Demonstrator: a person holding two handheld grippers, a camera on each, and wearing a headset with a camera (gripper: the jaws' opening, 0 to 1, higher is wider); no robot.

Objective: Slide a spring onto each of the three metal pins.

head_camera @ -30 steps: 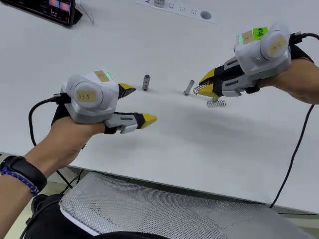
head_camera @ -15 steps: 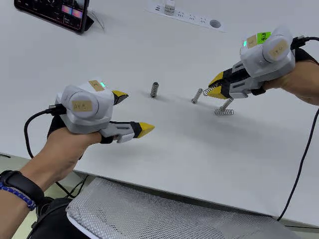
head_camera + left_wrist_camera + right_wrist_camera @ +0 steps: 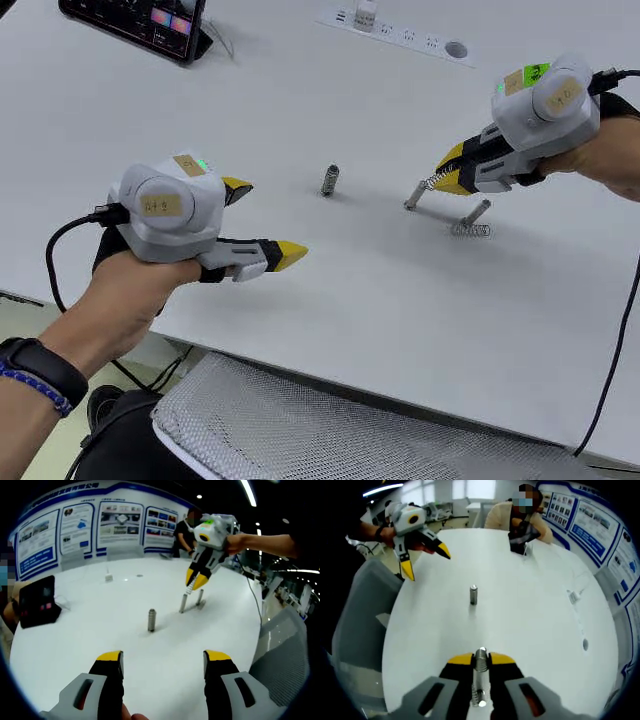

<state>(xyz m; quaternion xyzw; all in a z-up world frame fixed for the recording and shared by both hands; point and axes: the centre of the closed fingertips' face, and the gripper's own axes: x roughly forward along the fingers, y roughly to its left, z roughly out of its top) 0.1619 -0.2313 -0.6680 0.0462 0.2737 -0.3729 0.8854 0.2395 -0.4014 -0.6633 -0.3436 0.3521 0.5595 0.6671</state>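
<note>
Three metal pins stand on the white table point(image 3: 330, 290). The left pin point(image 3: 329, 180) point(image 3: 151, 620) point(image 3: 473, 594) wears a spring. My right gripper point(image 3: 447, 172) point(image 3: 480, 658) is shut on a second spring point(image 3: 436, 179) point(image 3: 479, 680), whose free end is at the top of the tilted middle pin point(image 3: 415, 195) point(image 3: 183, 603). The right pin point(image 3: 477, 212) point(image 3: 200, 597) is bare, with a loose spring point(image 3: 470, 231) lying at its foot. My left gripper point(image 3: 264, 220) point(image 3: 163, 660) hovers open, well short of the pins, with nothing between its fingers.
A dark tablet point(image 3: 150, 20) point(image 3: 36, 602) stands at the far left of the table and a power strip point(image 3: 400, 35) lies at the back. A mesh chair back point(image 3: 350, 420) is below the near edge. People sit beyond the table.
The head camera has swung, shifting the whole picture right and down. The right gripper's spring end has come closer to the middle pin's top. The left gripper stays open, about where it was.
</note>
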